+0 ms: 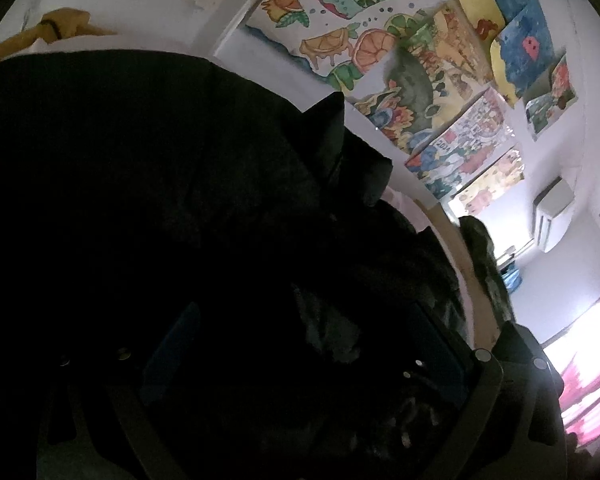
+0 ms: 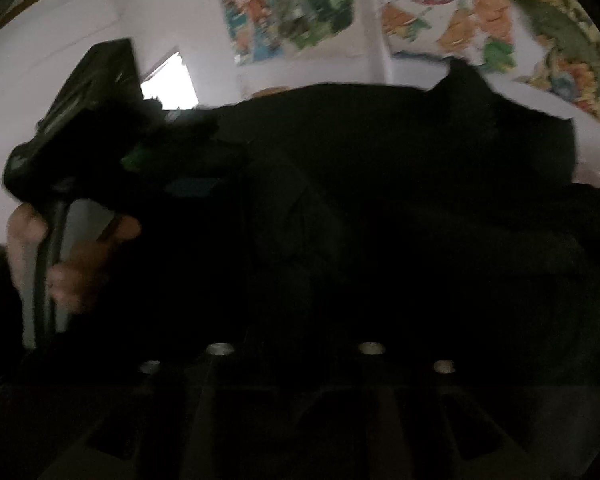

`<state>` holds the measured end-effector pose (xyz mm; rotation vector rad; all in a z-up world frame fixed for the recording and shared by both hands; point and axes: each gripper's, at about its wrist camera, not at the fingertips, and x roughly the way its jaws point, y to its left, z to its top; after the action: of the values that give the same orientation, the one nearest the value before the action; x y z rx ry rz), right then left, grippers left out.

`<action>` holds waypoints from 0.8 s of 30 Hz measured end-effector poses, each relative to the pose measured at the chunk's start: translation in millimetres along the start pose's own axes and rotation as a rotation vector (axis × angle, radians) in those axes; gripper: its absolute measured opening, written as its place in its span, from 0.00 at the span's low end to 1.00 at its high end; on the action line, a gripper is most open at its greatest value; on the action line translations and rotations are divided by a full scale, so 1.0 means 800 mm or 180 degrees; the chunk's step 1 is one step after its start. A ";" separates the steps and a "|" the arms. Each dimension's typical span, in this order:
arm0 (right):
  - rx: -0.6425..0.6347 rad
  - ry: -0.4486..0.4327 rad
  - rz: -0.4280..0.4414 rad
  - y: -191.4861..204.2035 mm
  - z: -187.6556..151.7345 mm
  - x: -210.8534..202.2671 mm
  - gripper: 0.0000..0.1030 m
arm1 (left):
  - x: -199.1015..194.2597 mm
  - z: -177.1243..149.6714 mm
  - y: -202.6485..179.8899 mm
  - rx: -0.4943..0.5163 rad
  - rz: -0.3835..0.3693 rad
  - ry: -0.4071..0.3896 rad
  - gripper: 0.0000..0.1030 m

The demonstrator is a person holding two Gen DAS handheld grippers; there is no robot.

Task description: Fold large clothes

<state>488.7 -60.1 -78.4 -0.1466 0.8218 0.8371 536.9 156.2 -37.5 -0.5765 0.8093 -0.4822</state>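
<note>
Left wrist view is tilted and mostly filled by a large black garment (image 1: pixel 148 184), a dark padded piece that spreads from the near edge up across the left and middle of the picture. It lies on a pale surface (image 1: pixel 148 12) that shows only as a strip along the far side; what kind of surface it is cannot be told. A peaked fold of the cloth stands up near the middle. The left gripper (image 1: pixel 312 364) sits at the bottom of the view, its frame buried in the black cloth; fabric bunches between its fingers, but the picture is too dark there to tell whether the jaws are closed on it. A yellow cloth item (image 1: pixel 56 32) lies at the far left on the pale surface, apart from the garment. Colourful paintings (image 1: pixel 412 76) cover the white wall beyond, and an air conditioner (image 1: pixel 552 216) hangs at the right, above a bright window with a pink curtain (image 1: pixel 588 376).

In the right wrist view, which is blurred, the same garment (image 2: pixel 380 208) fills the centre and right. The right gripper (image 2: pixel 296 360) is almost lost in the dark at the near edge: only its bolts catch light. Its jaws stand apart, and no cloth can be seen pressed between them. At the left, a hand (image 2: pixel 72 256) holds the black body of the other gripper (image 2: pixel 84 120) over the garment's left edge.
</note>
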 end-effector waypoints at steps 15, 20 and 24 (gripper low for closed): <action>-0.0013 0.0070 -0.0562 -0.031 -0.055 -0.139 0.89 | 0.015 -0.039 0.007 0.0088 0.0435 0.0431 0.98; 0.0146 0.0146 -0.0839 -0.060 -0.084 -0.162 0.89 | 0.022 -0.047 -0.013 0.0332 0.0854 0.0384 0.82; 0.0274 0.0180 -0.1061 -0.082 -0.086 -0.162 0.89 | 0.028 -0.053 -0.021 0.0444 0.1020 0.0375 0.37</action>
<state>444.5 -211.8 -48.3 -0.2251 0.8565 0.4851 514.0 118.0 -62.3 -0.2835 0.9525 -0.2765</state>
